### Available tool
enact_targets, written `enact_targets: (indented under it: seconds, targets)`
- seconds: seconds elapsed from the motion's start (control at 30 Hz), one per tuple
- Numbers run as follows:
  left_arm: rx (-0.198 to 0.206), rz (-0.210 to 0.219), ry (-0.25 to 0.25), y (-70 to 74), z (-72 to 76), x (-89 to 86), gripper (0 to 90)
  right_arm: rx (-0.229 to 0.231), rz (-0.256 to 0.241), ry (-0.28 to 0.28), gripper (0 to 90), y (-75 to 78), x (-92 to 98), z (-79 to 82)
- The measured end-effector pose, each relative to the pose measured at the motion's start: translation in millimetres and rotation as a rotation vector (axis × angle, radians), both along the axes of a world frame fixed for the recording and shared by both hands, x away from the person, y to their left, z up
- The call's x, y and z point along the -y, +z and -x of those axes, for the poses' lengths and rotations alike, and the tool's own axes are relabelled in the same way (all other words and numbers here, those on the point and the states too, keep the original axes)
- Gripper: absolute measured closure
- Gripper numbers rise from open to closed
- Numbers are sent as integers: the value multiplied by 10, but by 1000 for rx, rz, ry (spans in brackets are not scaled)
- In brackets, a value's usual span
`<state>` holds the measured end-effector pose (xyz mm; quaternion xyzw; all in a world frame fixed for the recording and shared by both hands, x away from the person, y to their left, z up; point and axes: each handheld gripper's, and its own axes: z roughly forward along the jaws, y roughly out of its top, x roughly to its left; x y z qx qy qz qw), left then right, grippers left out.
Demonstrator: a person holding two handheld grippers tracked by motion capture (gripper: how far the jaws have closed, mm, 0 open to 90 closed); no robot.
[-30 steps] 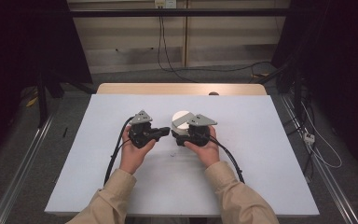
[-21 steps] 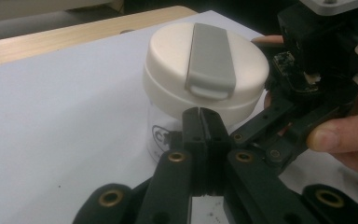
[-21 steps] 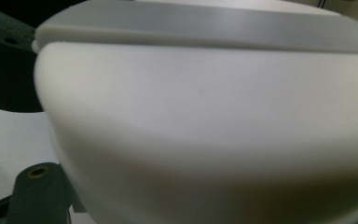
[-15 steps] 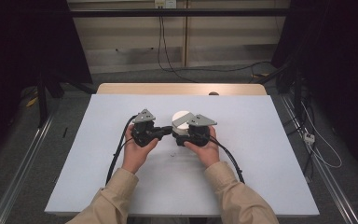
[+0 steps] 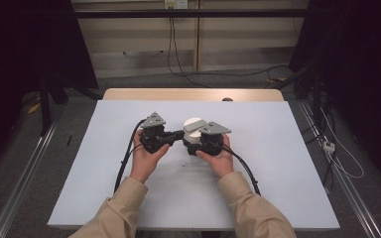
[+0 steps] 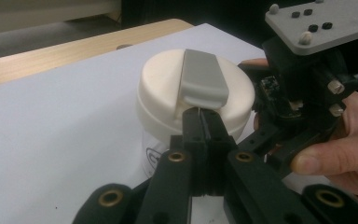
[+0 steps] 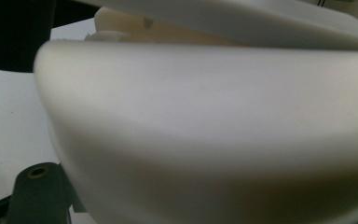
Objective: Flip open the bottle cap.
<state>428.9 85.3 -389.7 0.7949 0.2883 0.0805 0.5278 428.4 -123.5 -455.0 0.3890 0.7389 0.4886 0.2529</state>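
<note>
A white jar (image 6: 154,148) with a cream lid (image 6: 163,88) and a grey flip tab (image 6: 203,77) stands mid-table (image 5: 129,193). My left gripper (image 6: 204,114) is shut, its tips pressed against the tab's near end at the lid's rim. In the high view the left gripper (image 5: 178,134) points right at the jar (image 5: 192,123). My right gripper (image 5: 193,143) holds the jar from the right, shut around its body below the lid. The lid (image 7: 214,116) looms blurred and very close in the right gripper view, with one black jaw low at the left.
The white table top has open room on every side of the jar. A wooden strip (image 5: 193,94) runs along its far edge. Black cables (image 5: 124,163) trail from both grippers back toward the person's sleeves.
The left gripper has edged right, bringing its shut tips up to the jar's lid. The right gripper and the jar have stayed in place.
</note>
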Motion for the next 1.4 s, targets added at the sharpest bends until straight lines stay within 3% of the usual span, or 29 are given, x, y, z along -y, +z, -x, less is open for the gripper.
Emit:
enact_targets:
  seconds: [1.4]
  targets:
    - [27, 5, -9, 237, -125, 294, 900, 0, 0, -2, 185, -7, -3, 0]
